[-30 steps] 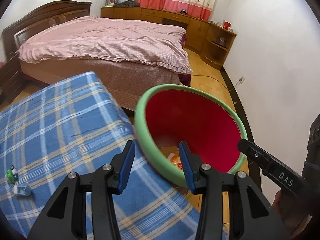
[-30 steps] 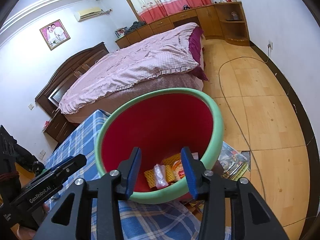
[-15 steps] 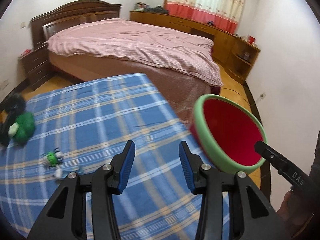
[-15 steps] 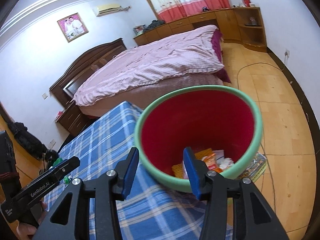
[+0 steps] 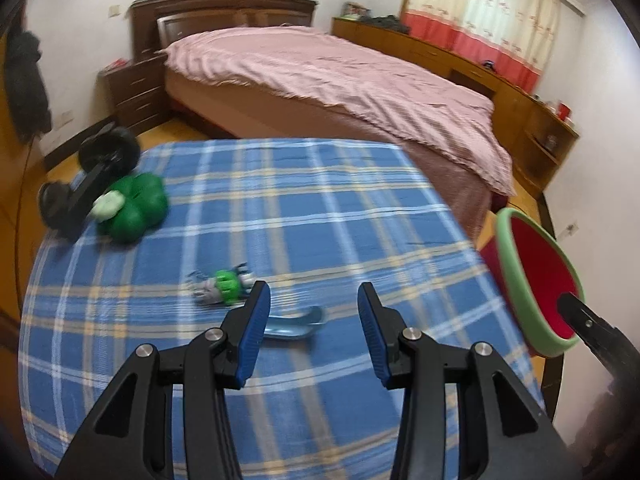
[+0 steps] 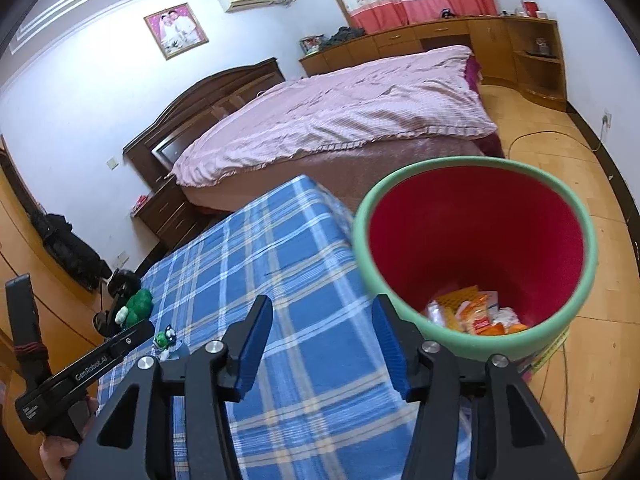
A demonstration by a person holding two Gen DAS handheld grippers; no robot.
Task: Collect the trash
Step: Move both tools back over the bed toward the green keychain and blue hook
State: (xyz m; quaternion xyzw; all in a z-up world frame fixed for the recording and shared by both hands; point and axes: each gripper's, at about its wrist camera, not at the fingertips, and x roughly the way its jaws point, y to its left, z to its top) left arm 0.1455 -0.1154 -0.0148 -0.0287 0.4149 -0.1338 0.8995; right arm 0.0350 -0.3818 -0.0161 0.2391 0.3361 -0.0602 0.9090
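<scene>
1. Two scraps of trash lie on the blue plaid counter, near its front edge: a green-and-white wrapper and, just beside it, a pale blue piece, both blurred and hard to identify.
2. The blue piece is partly hidden behind the left finger of the left gripper, which hangs above it with jaws apart and nothing between them.
3. The red bin with the green rim stands off the counter's right edge, on the floor; the left wrist view cuts it off at the frame's side.
4. Orange and white wrappers sit in the bin's bottom, partly masked by the near rim.
5. The right gripper hovers over the counter's right edge beside the bin, empty; its jaws have just been opening.
6. A green plush toy rests at the counter's far left corner, against a dark wheeled object that blur leaves unclear.
7. A bed with a pink cover fills the room beyond the far edge.
</scene>
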